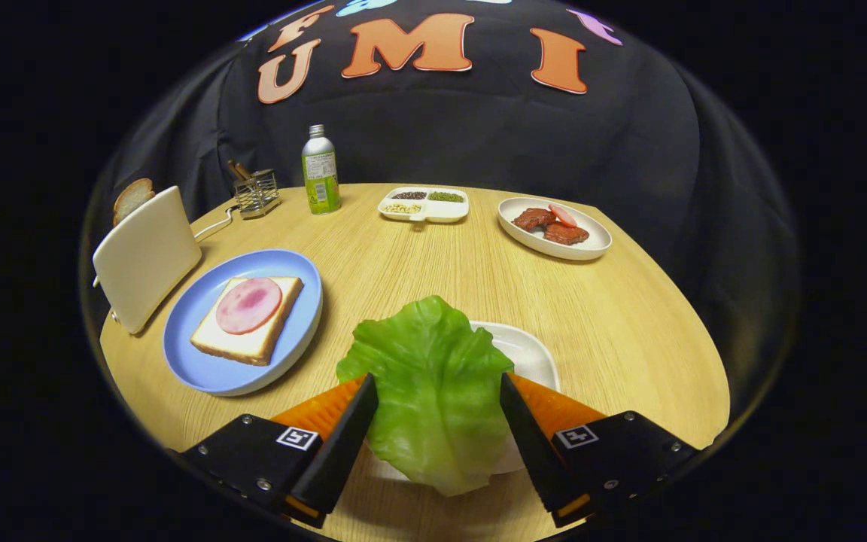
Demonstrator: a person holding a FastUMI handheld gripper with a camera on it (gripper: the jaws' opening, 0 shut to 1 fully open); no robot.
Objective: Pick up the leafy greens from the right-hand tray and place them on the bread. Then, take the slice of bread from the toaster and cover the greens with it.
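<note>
A green lettuce leaf (433, 376) sits between my gripper's (437, 393) two fingers, which press on its sides. It hangs over the white tray (533, 354) just ahead of the fingers and covers most of it. To the left, beyond the fingers, a slice of bread (253, 339) topped with a round pink ham slice (248, 305) lies on a blue plate (196, 365). Left of that plate stands a cream toaster (146, 256) with a bread slice (132, 198) sticking up from its top.
At the back of the round wooden table (629, 331) stand a green bottle (320, 170), a wire holder (256, 193), a divided white dish (424, 205) of grains and an oval plate (580, 248) with meat pieces. The table's edge curves close on the right.
</note>
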